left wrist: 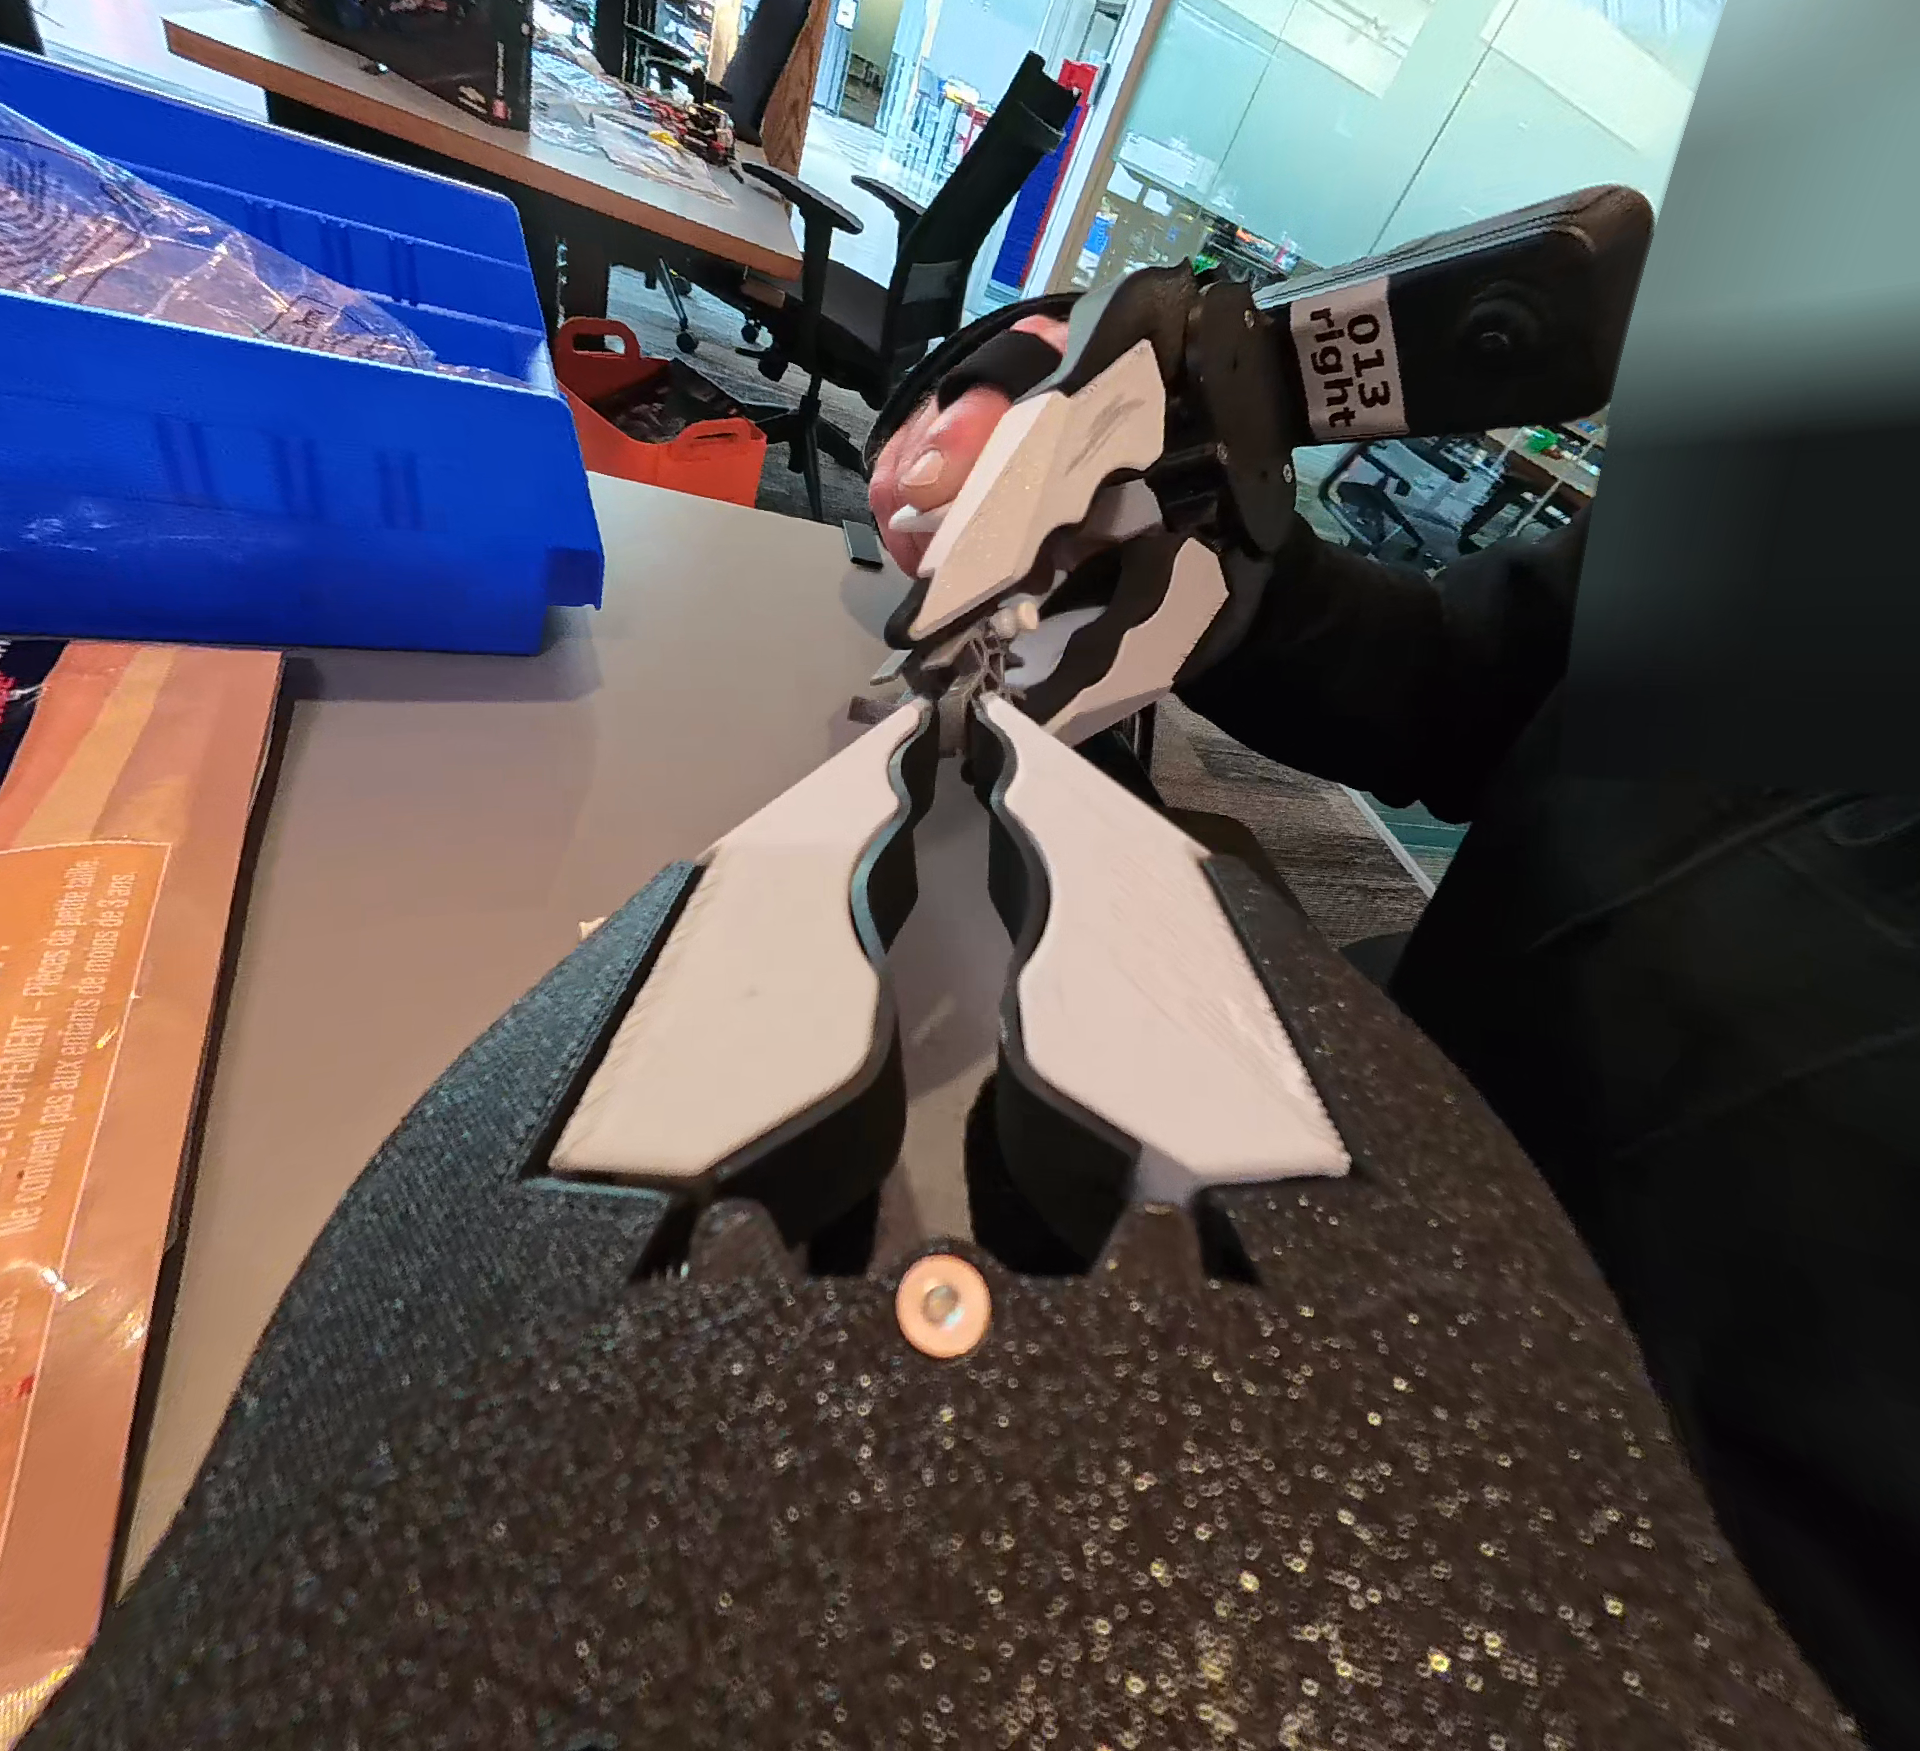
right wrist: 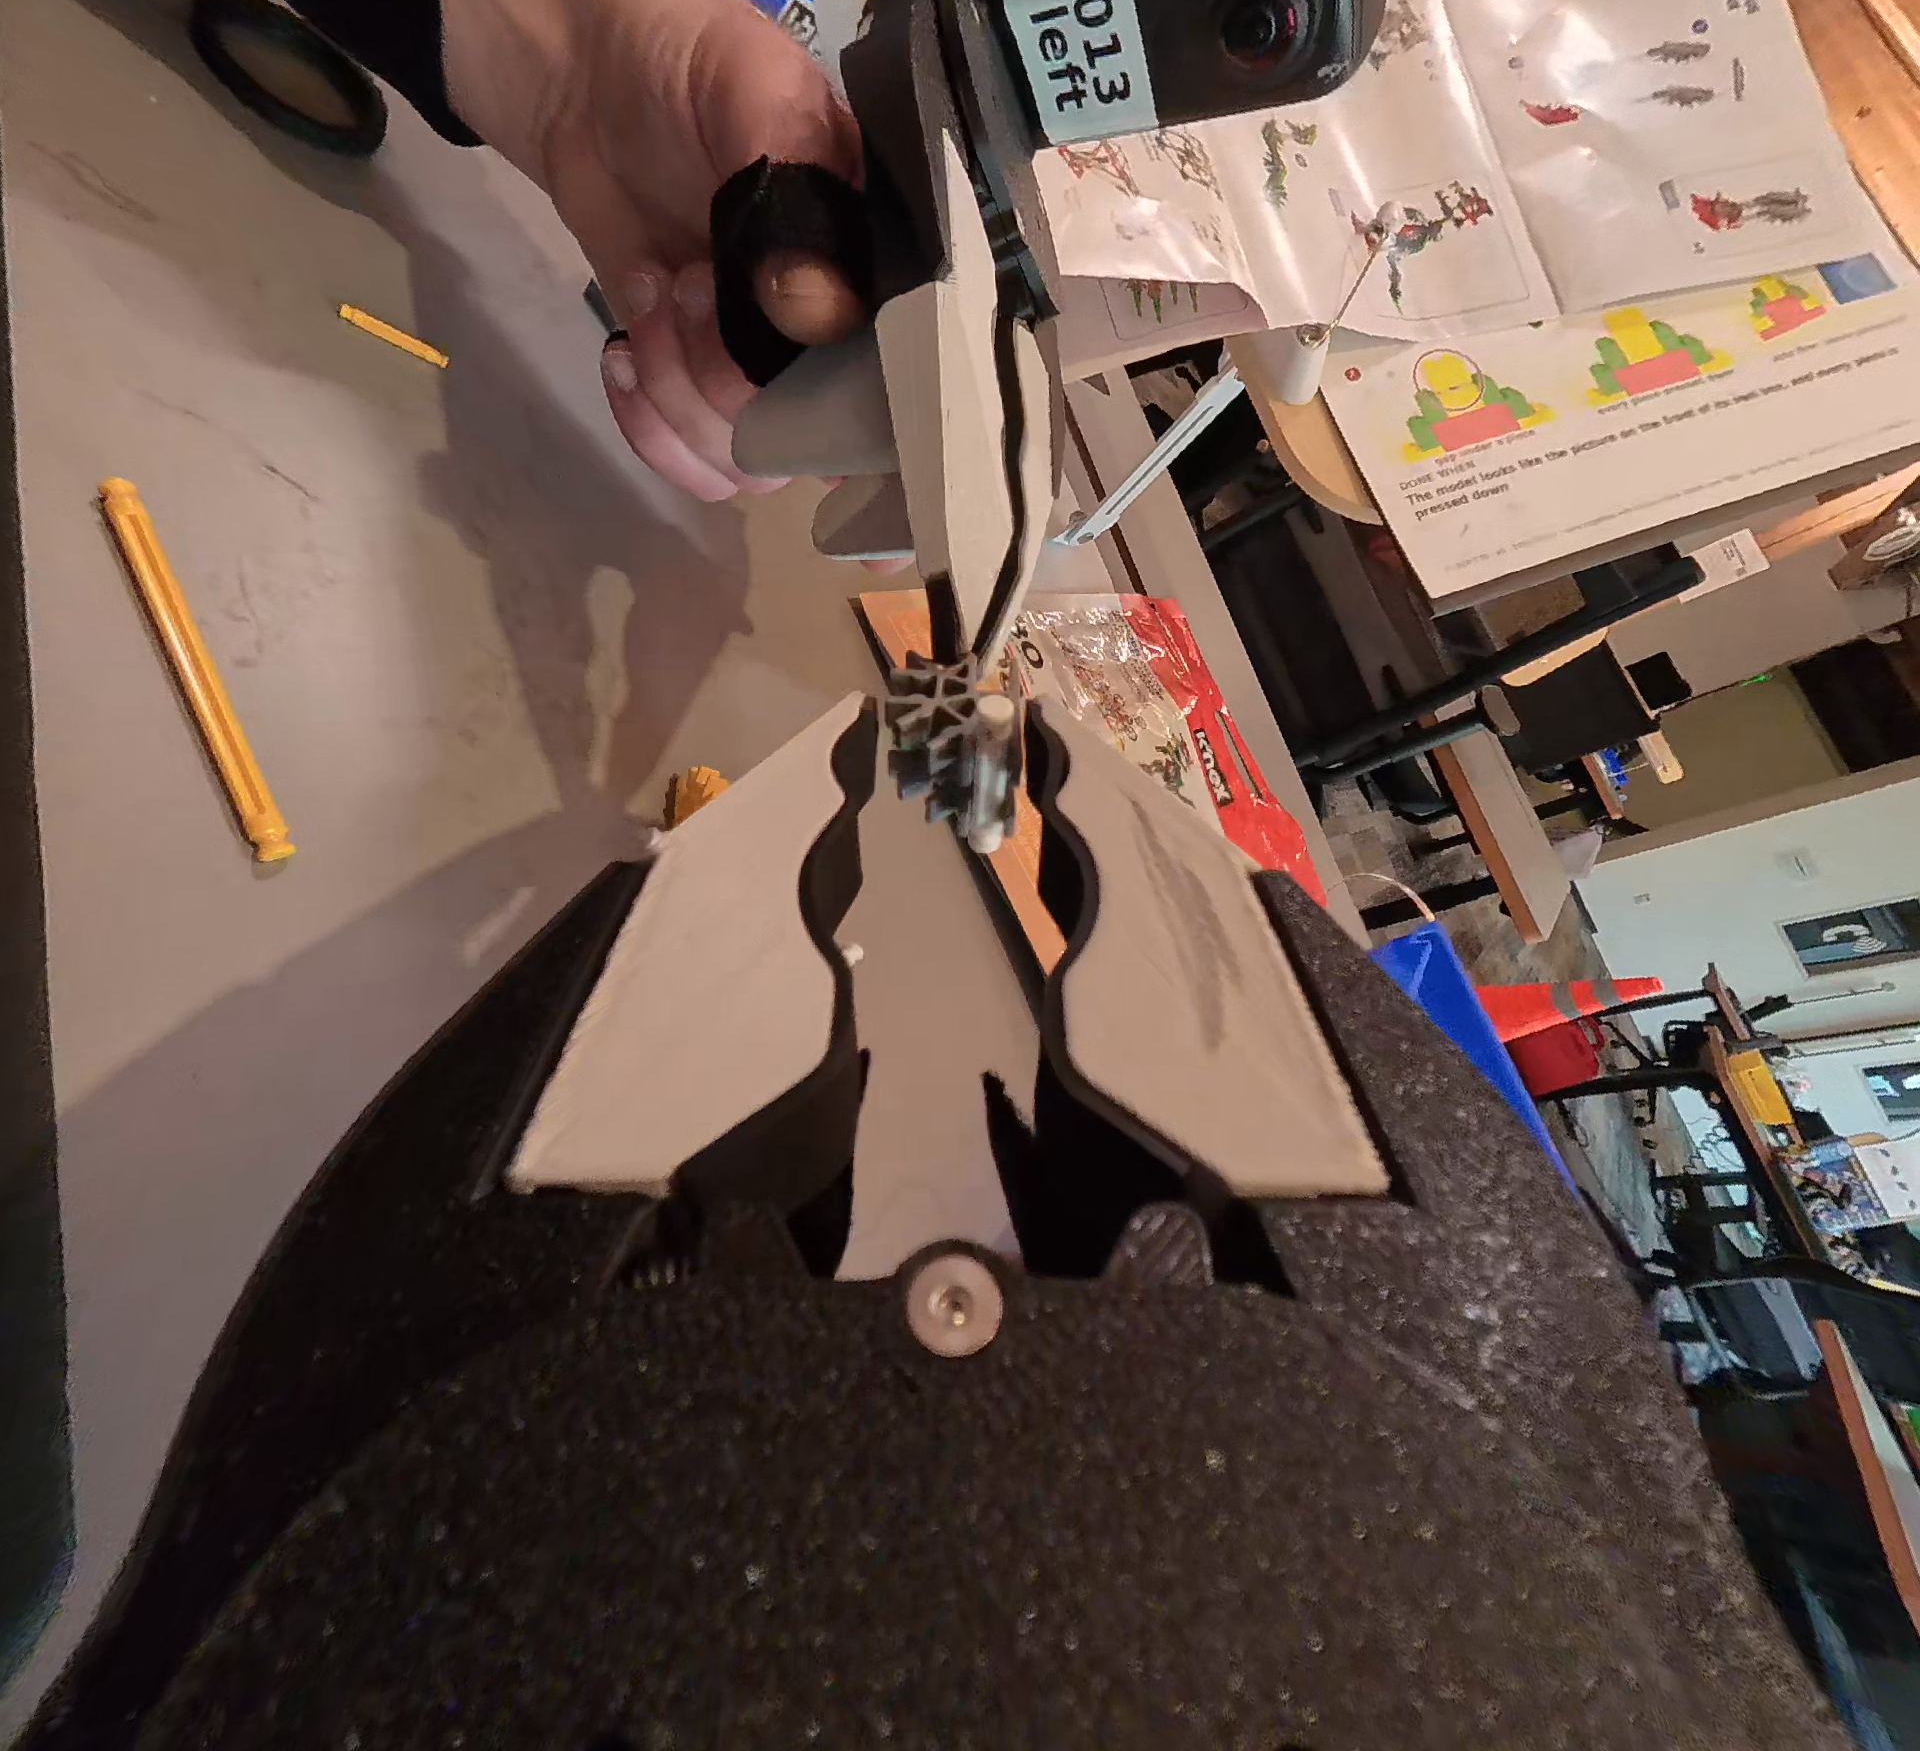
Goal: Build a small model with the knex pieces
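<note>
My left gripper [left wrist: 954, 712] and my right gripper [right wrist: 948, 714] meet tip to tip above the grey table [left wrist: 520, 818]. Between them is a small grey toy connector cluster [right wrist: 920, 709] with a short white rod [right wrist: 992, 771] pushed through it. My right gripper's fingers close on the cluster from both sides. My left gripper comes down from above in the right wrist view [right wrist: 961, 631], its tips pinching the cluster's top edge. In the left wrist view the right gripper [left wrist: 982, 678] comes in from the upper right, and the cluster [left wrist: 977, 662] is mostly hidden by the fingertips.
Two yellow rods, a long one [right wrist: 192, 662] and a short one [right wrist: 393, 335], and a yellow connector [right wrist: 691, 792] lie on the table. A blue bin [left wrist: 260, 454], an orange box [left wrist: 104, 974], a red toy bag [right wrist: 1174, 714] and instruction sheets [right wrist: 1558, 143] are nearby. My two grippers' fingertips are within a few centimetres of each other.
</note>
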`<state>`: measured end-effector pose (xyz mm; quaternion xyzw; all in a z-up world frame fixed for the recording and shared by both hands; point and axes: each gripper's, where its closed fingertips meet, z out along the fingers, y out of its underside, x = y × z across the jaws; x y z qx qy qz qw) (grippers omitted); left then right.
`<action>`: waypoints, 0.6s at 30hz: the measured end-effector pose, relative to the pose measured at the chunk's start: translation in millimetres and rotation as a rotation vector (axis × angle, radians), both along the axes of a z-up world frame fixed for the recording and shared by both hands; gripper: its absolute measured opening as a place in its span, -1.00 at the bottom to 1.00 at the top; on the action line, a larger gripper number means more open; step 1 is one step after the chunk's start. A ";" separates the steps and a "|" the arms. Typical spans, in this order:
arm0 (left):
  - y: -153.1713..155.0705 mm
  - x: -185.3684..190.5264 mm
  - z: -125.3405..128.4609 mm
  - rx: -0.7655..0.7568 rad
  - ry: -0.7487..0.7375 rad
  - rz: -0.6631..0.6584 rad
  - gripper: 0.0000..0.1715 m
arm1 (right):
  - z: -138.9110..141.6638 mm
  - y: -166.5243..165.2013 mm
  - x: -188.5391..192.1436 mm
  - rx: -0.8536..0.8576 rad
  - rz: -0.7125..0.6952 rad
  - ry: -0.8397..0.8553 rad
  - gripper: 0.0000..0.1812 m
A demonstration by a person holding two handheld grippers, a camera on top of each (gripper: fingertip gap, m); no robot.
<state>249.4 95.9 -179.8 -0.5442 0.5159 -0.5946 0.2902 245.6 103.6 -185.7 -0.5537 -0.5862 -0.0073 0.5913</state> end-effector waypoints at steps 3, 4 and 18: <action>5.2 1.1 1.9 0.006 -0.012 0.033 -0.95 | -1.2 2.5 -0.9 -0.032 -0.008 0.030 -0.60; 6.5 0.4 2.8 0.010 -0.014 0.038 -0.95 | 0.1 2.9 -1.5 -0.044 -0.007 0.050 -0.57; 14.0 0.0 -17.0 0.251 0.087 0.118 -0.95 | -18.8 9.1 9.8 -0.853 -0.059 0.558 -0.60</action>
